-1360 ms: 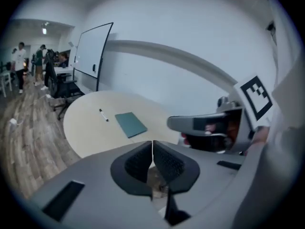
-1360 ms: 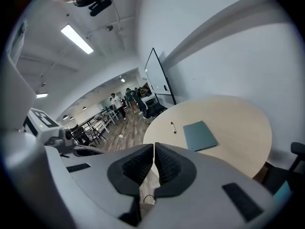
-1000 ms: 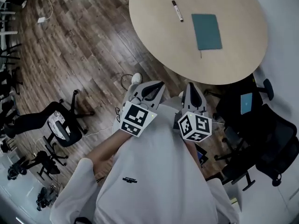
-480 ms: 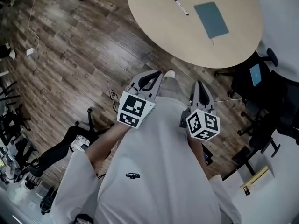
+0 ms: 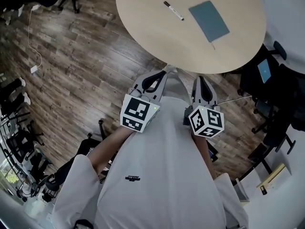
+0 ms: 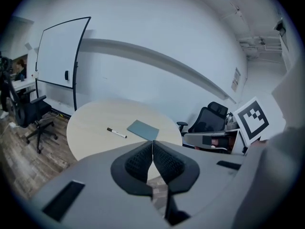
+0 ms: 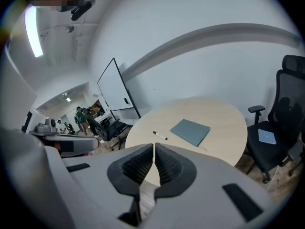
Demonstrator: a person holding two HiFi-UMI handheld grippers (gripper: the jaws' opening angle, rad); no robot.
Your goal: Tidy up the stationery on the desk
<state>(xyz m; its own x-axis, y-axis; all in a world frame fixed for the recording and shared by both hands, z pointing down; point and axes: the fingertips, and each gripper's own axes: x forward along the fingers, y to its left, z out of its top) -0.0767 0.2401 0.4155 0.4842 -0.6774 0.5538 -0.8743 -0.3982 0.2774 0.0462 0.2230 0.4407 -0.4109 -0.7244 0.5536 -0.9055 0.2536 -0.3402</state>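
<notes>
Holding both claws fully closed and empty, the person stands short of the round pale wooden table. The left gripper and the right gripper hang side by side near its closest edge, each with its jaws pressed together and nothing between them.

The task items lie on the tabletop, well apart from both grippers. One is a slim white marker pen with a black cap. Near it, to the right, lies a thin teal rectangular notebook, flat and closed. The two do not touch.

Handling, as judged:
- The marker is light, rigid and round, so it may roll or slip. Take it across the barrel near mid-length.
- The notebook is light and flat, with a cover that probably flexes. It lies flush on the wood, so take it at an edge or corner, possibly after sliding it to overhang the rim.

Containers: no holder, tray or box is visible on the table, so a destination cannot be identified.
</notes>
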